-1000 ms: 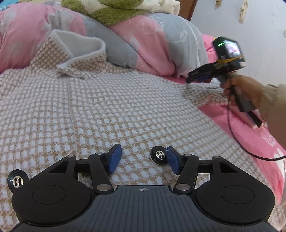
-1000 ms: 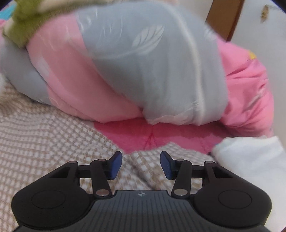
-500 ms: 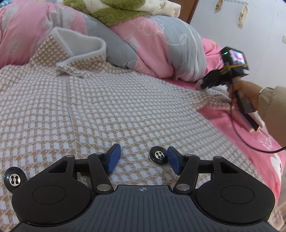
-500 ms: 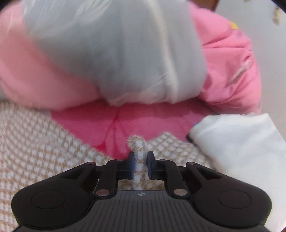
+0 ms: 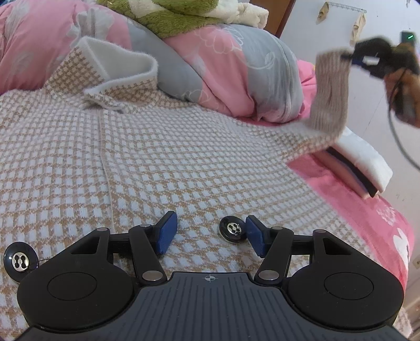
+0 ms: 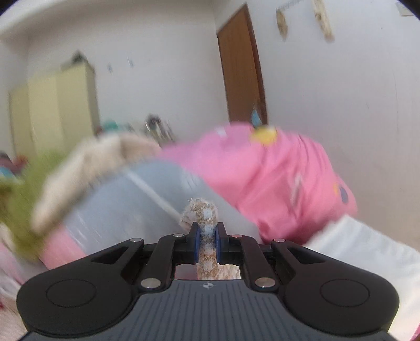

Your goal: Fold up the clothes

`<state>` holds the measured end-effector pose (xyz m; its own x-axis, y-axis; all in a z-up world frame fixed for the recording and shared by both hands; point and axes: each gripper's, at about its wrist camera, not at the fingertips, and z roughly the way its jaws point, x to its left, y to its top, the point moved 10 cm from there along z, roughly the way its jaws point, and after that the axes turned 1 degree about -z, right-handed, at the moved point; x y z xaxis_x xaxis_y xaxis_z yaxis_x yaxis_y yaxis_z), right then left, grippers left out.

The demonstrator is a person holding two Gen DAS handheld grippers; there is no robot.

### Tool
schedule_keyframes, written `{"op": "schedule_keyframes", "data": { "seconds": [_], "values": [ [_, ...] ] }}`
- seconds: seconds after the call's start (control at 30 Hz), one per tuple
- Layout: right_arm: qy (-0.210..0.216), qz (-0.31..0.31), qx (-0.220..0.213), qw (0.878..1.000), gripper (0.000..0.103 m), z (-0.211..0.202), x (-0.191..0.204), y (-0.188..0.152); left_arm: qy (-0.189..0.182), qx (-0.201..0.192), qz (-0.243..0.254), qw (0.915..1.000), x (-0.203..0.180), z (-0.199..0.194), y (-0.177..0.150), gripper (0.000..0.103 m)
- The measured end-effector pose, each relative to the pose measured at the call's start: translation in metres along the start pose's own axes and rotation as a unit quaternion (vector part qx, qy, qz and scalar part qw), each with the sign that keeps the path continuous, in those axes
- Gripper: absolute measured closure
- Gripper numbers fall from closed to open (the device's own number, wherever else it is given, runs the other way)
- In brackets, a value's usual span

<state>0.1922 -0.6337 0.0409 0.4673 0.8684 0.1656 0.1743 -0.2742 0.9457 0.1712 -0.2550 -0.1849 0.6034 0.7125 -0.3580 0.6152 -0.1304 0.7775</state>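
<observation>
A tan-and-white checked knit cardigan (image 5: pixel 157 162) lies spread on the bed, its white-lined collar (image 5: pixel 115 68) at the far side. My left gripper (image 5: pixel 210 232) hovers open low over its front, a black button (image 5: pixel 233 229) just inside the right fingertip, another button (image 5: pixel 18 261) at the left. The cardigan's sleeve (image 5: pixel 330 94) is lifted in the air at the far right, pinched at its end by my right gripper (image 5: pixel 367 56). In the right wrist view the right gripper (image 6: pixel 206 241) is shut on a fold of the checked sleeve (image 6: pixel 206 225).
Pink and grey quilts (image 5: pixel 236 68) with a green and cream blanket (image 5: pixel 178 13) are piled behind the cardigan. A white folded item on a dark flat one (image 5: pixel 365 160) lies on the pink sheet (image 5: pixel 367 204) at right. A hand (image 5: pixel 401 89) holds the right gripper. A wall and brown door (image 6: pixel 241 68) stand beyond.
My right gripper closed on the sleeve end and has lifted it up off the bed. The left gripper has stayed open over the cardigan front.
</observation>
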Motion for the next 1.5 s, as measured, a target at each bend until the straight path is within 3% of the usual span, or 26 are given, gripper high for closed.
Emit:
{"op": "schedule_keyframes", "data": {
  "seconds": [0.17,0.33,0.5,0.7,0.87,1.0,1.27,1.33,1.37,1.4,1.5],
  "values": [
    [0.089,0.024,-0.047,0.995,0.092,-0.036,0.046,0.041,0.001,0.000,-0.001,1.0000,0.000,0.000,0.000,0.044],
    [0.178,0.029,-0.064,0.982,0.092,-0.062,0.108,0.057,0.000,-0.003,-0.020,0.9998,0.004,-0.008,0.006,0.044],
    [0.243,0.021,-0.053,0.968,0.092,-0.076,0.170,0.046,0.014,-0.012,-0.034,0.9992,0.024,-0.045,0.016,0.043],
    [0.323,0.002,-0.024,0.946,0.092,-0.090,0.251,0.015,0.047,-0.060,-0.067,0.9948,0.078,-0.113,0.038,0.041],
    [0.381,-0.016,0.009,0.924,0.092,-0.104,0.320,-0.024,0.089,-0.096,-0.104,0.9860,0.135,-0.150,0.050,0.041],
    [0.409,-0.023,0.071,0.910,0.092,-0.093,0.371,-0.075,0.101,-0.096,-0.144,0.9797,0.173,-0.157,0.047,0.041],
    [0.390,-0.060,0.180,0.901,0.091,-0.060,0.451,-0.205,0.094,-0.073,-0.173,0.9777,0.195,-0.150,0.035,0.039],
    [0.386,-0.068,0.233,0.890,0.088,-0.053,0.463,-0.242,0.089,-0.065,-0.176,0.9782,0.195,-0.146,0.032,0.037],
    [0.385,-0.068,0.261,0.883,0.083,-0.053,0.465,-0.260,0.087,-0.061,-0.177,0.9784,0.196,-0.145,0.031,0.036],
    [0.384,-0.068,0.289,0.874,0.071,-0.054,0.466,-0.273,0.084,-0.057,-0.179,0.9786,0.196,-0.143,0.029,0.035],
    [0.388,-0.059,0.326,0.860,0.061,-0.069,0.452,-0.285,0.077,-0.050,-0.185,0.9785,0.197,-0.138,0.029,0.032]
  ]
}}
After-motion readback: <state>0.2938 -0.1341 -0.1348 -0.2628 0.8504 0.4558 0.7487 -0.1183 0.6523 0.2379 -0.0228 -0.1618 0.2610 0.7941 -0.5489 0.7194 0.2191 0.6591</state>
